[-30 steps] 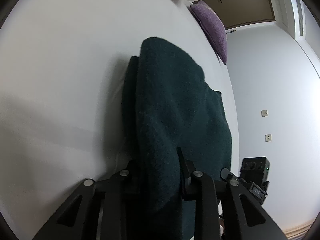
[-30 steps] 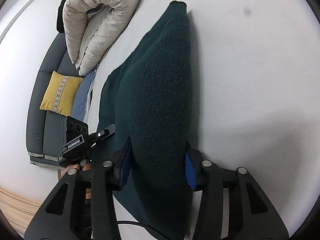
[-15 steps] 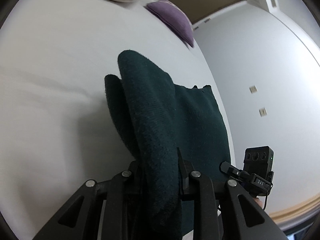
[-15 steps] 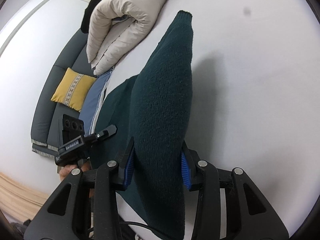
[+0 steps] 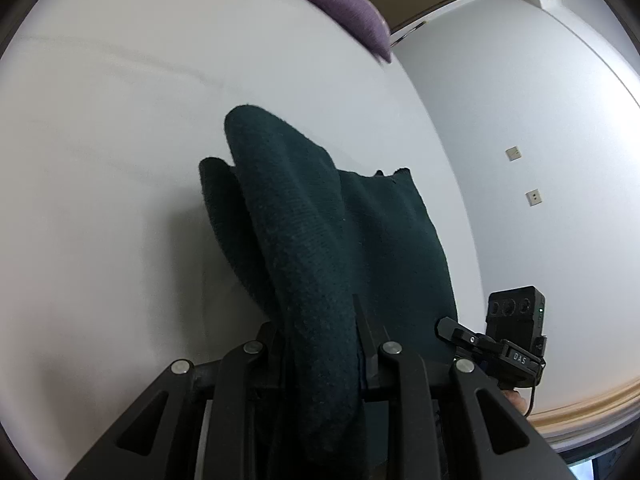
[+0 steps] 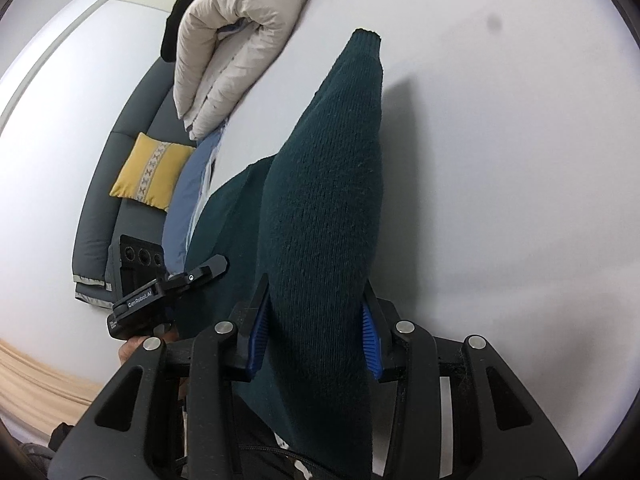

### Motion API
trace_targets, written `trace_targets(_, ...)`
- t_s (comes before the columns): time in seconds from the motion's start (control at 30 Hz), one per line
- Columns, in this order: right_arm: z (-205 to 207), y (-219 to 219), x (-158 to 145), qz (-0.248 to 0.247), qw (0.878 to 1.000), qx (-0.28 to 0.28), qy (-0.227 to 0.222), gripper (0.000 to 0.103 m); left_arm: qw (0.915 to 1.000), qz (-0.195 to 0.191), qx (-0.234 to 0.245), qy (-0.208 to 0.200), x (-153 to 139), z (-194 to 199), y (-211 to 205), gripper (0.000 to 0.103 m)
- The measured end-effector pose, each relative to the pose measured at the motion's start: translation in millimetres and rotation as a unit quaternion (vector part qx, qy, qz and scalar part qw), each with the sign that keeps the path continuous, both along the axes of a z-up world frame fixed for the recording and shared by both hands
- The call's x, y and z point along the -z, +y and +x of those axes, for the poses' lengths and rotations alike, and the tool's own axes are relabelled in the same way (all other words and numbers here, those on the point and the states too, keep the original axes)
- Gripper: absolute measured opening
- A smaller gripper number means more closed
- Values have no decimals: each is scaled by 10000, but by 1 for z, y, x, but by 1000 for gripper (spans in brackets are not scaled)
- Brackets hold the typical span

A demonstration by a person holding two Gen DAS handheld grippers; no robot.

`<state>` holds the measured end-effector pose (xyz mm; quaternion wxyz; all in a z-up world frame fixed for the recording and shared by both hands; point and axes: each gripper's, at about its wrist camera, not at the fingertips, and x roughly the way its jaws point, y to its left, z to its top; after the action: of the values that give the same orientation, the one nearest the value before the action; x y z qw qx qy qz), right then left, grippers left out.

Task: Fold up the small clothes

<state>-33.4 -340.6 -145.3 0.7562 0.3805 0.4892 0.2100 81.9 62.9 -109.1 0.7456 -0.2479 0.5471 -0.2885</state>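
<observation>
Each wrist camera looks down along its gripper, close over the sweater [image 5: 320,248] [image 6: 324,208] on the bed [image 5: 100,160] [image 6: 520,160]; both share these.

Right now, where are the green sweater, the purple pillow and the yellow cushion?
green sweater [image 6: 320,216]: right wrist view, middle of the raised fold.
purple pillow [image 5: 352,12]: left wrist view, its centre.
yellow cushion [image 6: 150,172]: right wrist view, its patterned stripe.

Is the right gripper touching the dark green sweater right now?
Touching. The right wrist view shows the right gripper with both blue pads pressed against a bunched fold of the dark green sweater, no gap on either side.
</observation>
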Motion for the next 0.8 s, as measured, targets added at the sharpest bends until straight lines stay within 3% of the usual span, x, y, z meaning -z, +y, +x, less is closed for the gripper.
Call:
trace_targets(0.13,-16,-7,27,61,9998,146,93,37,9995,311,-32,34,20,0,-5,28)
trace_targets(0.23,-20,-18,50,450,9988,142,92,38,9997,225,-52,103,34,0,-5,34)
trace_targets(0.33,-24,-24,60,704,9975,101,-50,37,9998,-94,-121,116,45,-4,4,36)
trace_targets(0.53,-23,-18,52,569,9981,243,19,42,9992,-308,-225,73,48,-9,9,37)
trace_targets(0.63,-33,-20,40,288,9985,469,17,45,9993,-160,-342,-40,41,-13,12,43)
trace_targets(0.8,-50,-43,22,-127,9945,1037,-21,47,9968,173,-628,-466,16,-30,26,45)
